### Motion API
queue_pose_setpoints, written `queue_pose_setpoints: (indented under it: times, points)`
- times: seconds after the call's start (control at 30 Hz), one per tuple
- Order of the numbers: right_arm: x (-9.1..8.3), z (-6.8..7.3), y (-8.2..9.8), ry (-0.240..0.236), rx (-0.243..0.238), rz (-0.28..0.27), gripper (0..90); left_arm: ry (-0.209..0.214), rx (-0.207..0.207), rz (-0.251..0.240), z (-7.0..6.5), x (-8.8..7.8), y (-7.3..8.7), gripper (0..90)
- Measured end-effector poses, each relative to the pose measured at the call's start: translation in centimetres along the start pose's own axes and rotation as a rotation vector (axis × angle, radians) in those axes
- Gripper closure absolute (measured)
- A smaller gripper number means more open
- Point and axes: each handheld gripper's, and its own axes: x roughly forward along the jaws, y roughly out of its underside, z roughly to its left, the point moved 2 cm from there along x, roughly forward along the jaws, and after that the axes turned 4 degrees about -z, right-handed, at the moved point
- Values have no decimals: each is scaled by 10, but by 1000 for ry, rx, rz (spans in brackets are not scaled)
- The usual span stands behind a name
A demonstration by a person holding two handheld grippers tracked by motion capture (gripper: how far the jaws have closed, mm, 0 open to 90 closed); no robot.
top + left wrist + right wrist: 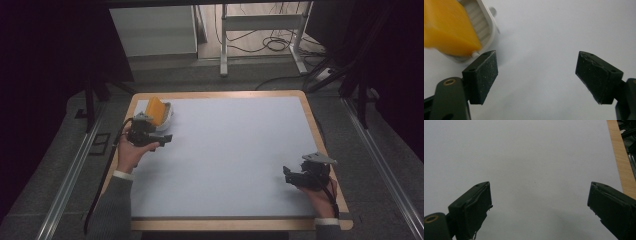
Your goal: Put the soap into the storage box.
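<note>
In the high view the table fills the middle of the frame, a pale sheet with a wooden rim. At its upper left corner sits a white tray with an orange block standing tilted in it. The left gripper lies just below the tray, at left of centre, held by the left hand. The right gripper is at the lower right, near the wooden edge, in the right hand — well apart from the tray.

In the left gripper view the jaws stand wide apart with nothing between them; the tray and block fill the upper left, and the left pad sits just beside the tray's near rim — whether it touches is hard to tell.

In the right gripper view the jaws also gape wide, holding nothing, over bare sheet; the wooden rim runs down the right edge.
</note>
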Motion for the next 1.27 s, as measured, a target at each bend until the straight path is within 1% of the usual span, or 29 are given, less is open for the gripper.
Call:
queue_pose_setpoints:
  times: [0.03, 0.07, 0.1, 0.13, 0.17, 0.2, 0.23, 0.27, 0.3, 0.33, 0.37, 0.4, 0.43, 0.47, 0.5, 0.53, 0.6, 0.67, 0.83, 0.87, 0.93, 1.03, 1.07, 1.1, 1.13, 1.2, 1.23, 1.27]
  points:
    - [0, 0, 0, 0, 0, 0, 54, 9, -1, -2, -3, -1, 6, 189]
    - [0, 0, 0, -2, 2, 0, 54, 24, 6, 7, -6, -2, 12, 191]
    - [0, 1, 0, -4, 1, 0, 54, 28, 8, 11, -8, -3, 16, 191]
    - [0, 1, 0, -3, 0, 0, 54, 30, 18, 17, -13, -5, 26, 190]
    - [0, 1, 0, -3, 0, 0, 54, 30, 18, 17, -13, -5, 26, 189]
    - [-1, 1, -1, -4, -3, -2, 55, 35, 30, 27, -18, -6, 36, 187]
    - [-1, 1, -1, -4, -3, -2, 55, 35, 30, 27, -18, -6, 36, 186]
    - [-1, 1, -1, -4, -3, -4, 54, 37, 28, 37, -21, -8, 47, 181]
    - [-1, 1, -1, -4, -3, -5, 54, 37, 23, 36, -22, -8, 52, 181]
    - [-1, 1, -1, -2, -3, -6, 54, 32, 15, 34, -23, -9, 57, 180]
    - [-1, 1, -1, -2, -3, -6, 54, 32, 15, 34, -23, -9, 57, 181]
    - [-1, 1, -1, -3, -3, -4, 54, 18, -8, 2, -25, -11, 67, 187]
    - [-1, 1, -1, -2, -4, -6, 54, 14, -12, -3, -25, -12, 70, 199]
    - [-2, 1, -1, -3, -5, -5, 54, 16, -6, 11, -25, -12, 73, 198]
    - [-2, 1, -1, -3, -5, -5, 54, 16, -6, 11, -25, -12, 73, 192]
    - [-2, 0, -2, -1, 0, -8, 54, 1, 6, 25, -24, -13, 75, 189]
    - [-3, -2, -2, 5, 3, -12, 54, -4, 10, 29, -25, -13, 77, 189]
    - [-3, -3, -2, 5, 7, -12, 54, 2, 13, 34, -25, -11, 78, 186]
    - [-2, -3, -1, 3, 6, -7, 54, 1, 9, 30, -26, -9, 78, 184]
    - [-1, -3, -1, 4, 2, -8, 54, -9, 15, 35, -26, -10, 78, 183]
    - [-2, -3, -1, 4, 3, -9, 54, -13, 17, 31, -26, -12, 78, 181]
    - [-2, -3, -1, 5, 4, -10, 54, -1, 8, 25, -26, -13, 77, 176]
    - [-3, -3, -2, 6, 3, -11, 54, 32, -3, 15, -27, -14, 76, 171]
    - [-3, -3, -2, 6, 3, -11, 54, 32, -3, 15, -27, -14, 76, 171]
    - [-3, -3, -2, 7, 4, -10, 54, 27, -6, 29, -28, -14, 76, 171]
    - [-3, -3, -2, 6, 3, -10, 54, 23, -7, 33, -28, -14, 76, 165]
    - [-3, -2, -2, 6, -2, -12, 54, 30, -10, 21, -28, -15, 75, 165]
    - [-3, -2, -2, 6, -2, -12, 54, 30, -10, 21, -28, -15, 75, 165]
